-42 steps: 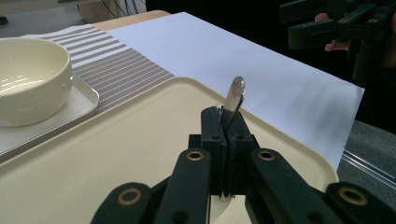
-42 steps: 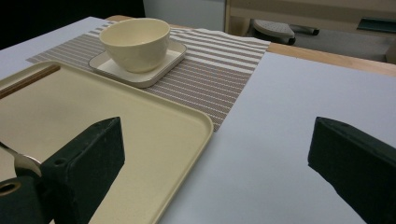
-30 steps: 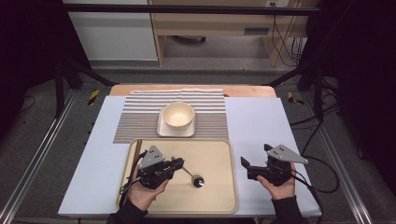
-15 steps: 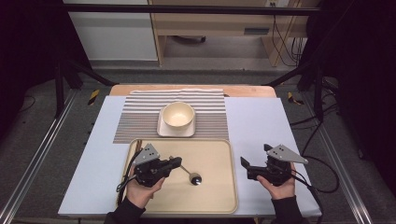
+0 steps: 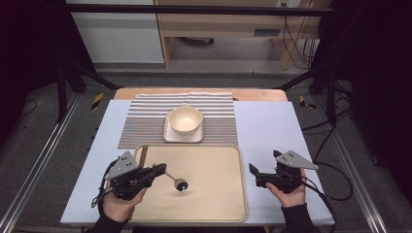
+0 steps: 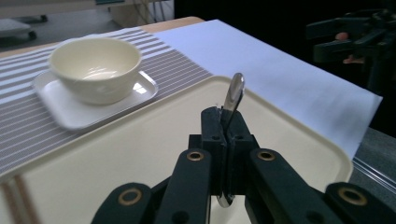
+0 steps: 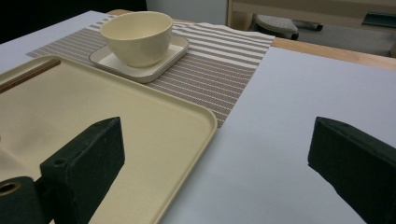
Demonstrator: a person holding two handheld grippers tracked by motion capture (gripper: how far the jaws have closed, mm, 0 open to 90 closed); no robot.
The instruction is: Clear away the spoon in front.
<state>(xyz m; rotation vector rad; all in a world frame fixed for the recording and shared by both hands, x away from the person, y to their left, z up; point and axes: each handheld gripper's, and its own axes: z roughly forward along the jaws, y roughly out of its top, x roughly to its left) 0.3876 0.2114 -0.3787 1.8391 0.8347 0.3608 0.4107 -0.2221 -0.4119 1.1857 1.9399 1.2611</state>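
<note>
My left gripper (image 5: 160, 169) is shut on the handle of a metal spoon (image 5: 180, 184). The spoon's bowl points right, low over the beige tray (image 5: 214, 204). In the left gripper view the spoon (image 6: 232, 98) stands up from between the closed jaws of my left gripper (image 6: 223, 116). My right gripper (image 5: 255, 174) is open and holds nothing, just right of the tray above the pale sheet (image 5: 272, 126). The right gripper view shows the two jaws of my right gripper (image 7: 217, 135) wide apart, with the tray's corner (image 7: 201, 116) between them.
A cream bowl (image 5: 184, 119) sits on a square saucer (image 5: 170, 136) on a striped placemat (image 5: 141, 121) behind the tray. A thin brown stick (image 5: 137, 154) lies along the tray's left side. The table's front edge is close to both hands.
My left gripper has drawn back to the left with the spoon, whose bowl now lies nearer the tray's middle-left. The right gripper has stayed put.
</note>
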